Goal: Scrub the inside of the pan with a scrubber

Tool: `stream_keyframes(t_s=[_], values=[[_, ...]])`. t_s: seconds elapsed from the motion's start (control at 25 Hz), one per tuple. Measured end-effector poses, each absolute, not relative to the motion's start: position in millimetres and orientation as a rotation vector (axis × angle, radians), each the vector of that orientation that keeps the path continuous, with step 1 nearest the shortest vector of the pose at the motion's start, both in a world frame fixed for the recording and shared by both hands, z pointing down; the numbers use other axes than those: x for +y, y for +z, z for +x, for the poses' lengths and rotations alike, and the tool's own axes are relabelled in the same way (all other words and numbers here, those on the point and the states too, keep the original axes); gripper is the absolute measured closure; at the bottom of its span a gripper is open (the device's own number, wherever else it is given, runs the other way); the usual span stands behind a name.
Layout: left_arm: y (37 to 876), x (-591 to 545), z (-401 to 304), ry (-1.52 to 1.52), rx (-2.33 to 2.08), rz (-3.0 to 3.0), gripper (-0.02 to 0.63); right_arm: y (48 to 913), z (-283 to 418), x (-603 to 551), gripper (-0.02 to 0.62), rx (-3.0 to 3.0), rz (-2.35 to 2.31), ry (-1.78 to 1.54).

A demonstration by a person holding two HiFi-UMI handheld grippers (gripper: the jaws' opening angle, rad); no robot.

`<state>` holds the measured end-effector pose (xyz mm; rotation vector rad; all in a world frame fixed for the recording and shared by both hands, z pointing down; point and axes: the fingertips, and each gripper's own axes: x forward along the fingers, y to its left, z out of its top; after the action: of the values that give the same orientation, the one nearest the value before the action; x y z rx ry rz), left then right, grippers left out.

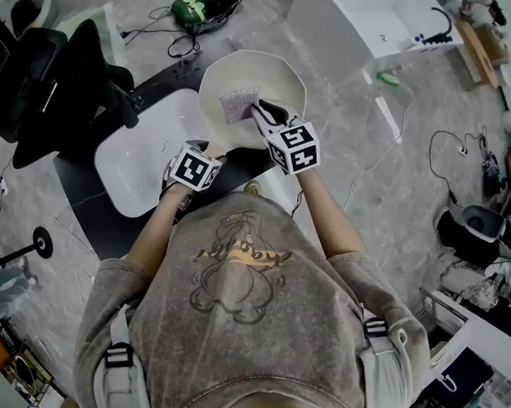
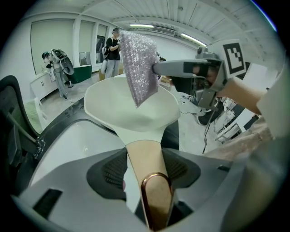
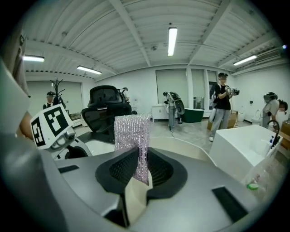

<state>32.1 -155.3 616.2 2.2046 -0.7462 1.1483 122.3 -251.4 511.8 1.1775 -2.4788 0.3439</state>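
Note:
A cream pan (image 1: 272, 81) is held over the edge of a white tabletop (image 1: 132, 157). Its tan handle (image 2: 144, 156), ending in a copper loop, lies between the jaws of my left gripper (image 2: 145, 170), and both pads press on it. In the head view the left gripper (image 1: 208, 159) is at the pan's near side. My right gripper (image 1: 259, 111) is shut on a pinkish mesh scrubber (image 1: 239, 103), which hangs inside the pan. The right gripper view shows the scrubber (image 3: 131, 133) standing up from the closed jaws (image 3: 140, 170). From the left gripper view the scrubber (image 2: 139, 68) hangs above the pan bowl (image 2: 131, 113).
A black office chair (image 1: 59, 80) stands left of the table. A white box-like bench (image 1: 366, 24) is at the upper right, with a green item (image 1: 388, 79) by it. Cables and gear lie on the grey floor (image 1: 380, 178). People stand far back in the room (image 3: 222, 104).

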Motion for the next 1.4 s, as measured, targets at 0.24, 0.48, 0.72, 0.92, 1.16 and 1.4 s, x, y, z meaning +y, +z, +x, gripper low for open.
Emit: stream_keyframes(t_s=[0.24, 0.48, 0.72, 0.92, 1.16, 1.4], values=[[615, -156, 33, 1.147, -0.734, 2.212, 0.353, 563, 83, -261, 0.515, -2.405, 0.895, 0.393], [615, -157, 32, 1.137, -0.716, 2.213, 0.353, 593, 58, -285, 0.515, -2.33, 0.847, 0.403], [615, -158, 31, 1.106, -0.694, 2.224, 0.353, 617, 34, -287, 0.523, -2.277, 0.729, 0.364], [614, -159, 31, 1.094, -0.678, 2.235, 0.353, 627, 9, -290, 0.541, -2.237, 0.636, 0.266], [613, -159, 31, 1.097, -0.663, 2.243, 0.353, 632, 8, -311, 0.54, -2.222, 0.664, 0.246], [614, -159, 30, 1.105, -0.658, 2.243, 0.351, 637, 15, -349, 0.54, -2.147, 0.753, 0.141]])
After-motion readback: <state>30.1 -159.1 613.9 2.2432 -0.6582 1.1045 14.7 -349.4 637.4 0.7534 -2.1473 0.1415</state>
